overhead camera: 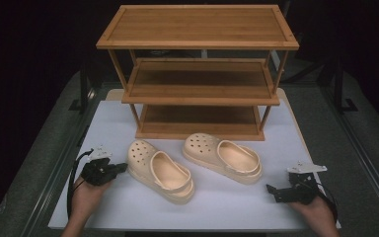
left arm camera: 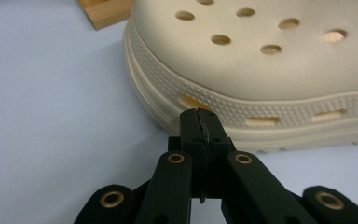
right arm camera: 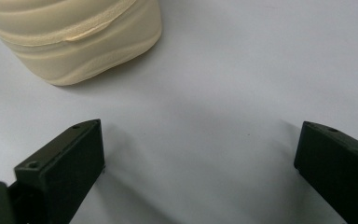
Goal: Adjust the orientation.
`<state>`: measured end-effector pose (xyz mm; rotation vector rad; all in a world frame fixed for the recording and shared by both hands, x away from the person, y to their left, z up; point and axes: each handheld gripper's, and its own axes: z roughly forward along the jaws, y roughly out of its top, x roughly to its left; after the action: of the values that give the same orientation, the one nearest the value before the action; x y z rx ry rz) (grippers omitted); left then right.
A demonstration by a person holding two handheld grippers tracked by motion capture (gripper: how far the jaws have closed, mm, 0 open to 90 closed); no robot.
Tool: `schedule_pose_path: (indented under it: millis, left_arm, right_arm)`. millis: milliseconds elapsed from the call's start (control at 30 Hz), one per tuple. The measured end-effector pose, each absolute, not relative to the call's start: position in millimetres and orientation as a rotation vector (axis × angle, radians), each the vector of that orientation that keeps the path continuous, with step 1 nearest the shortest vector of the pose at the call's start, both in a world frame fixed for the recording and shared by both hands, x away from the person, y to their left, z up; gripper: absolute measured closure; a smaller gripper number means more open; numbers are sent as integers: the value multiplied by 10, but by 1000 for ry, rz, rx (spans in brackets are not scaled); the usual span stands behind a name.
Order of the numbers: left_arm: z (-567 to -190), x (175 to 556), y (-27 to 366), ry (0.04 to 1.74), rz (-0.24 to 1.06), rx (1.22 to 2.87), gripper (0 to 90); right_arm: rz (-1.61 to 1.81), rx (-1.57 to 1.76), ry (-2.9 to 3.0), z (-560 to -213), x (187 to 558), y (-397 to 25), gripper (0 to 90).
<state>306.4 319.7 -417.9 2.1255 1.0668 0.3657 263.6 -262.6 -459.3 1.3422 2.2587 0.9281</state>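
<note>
in front of the wooden rack (overhead camera: 197, 74), two cream clogs (overhead camera: 160, 170) lie between the closed left gripper (overhead camera: 121, 168) and wide-open right gripper (overhead camera: 272, 190), seemingly awaiting shelving.

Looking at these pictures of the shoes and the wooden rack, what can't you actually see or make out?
- Back of the bottom shelf, high view: shadowed under the middle shelf.
- Left clog, left claw view: heel cut off by the frame edge.
- Right clog, right claw view: most of it cut off at the top edge.
- Both soles: hidden against the table.
</note>
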Motion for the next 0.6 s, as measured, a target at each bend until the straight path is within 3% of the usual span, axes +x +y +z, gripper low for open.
schedule_pose_path:
  millis: [600]
  left_arm:
    - [-4179, 3135, 3147, 1094, 390, 2154, 900]
  right_arm:
    - [928, 1342, 2259, -4593, 2636, -2626, 11]
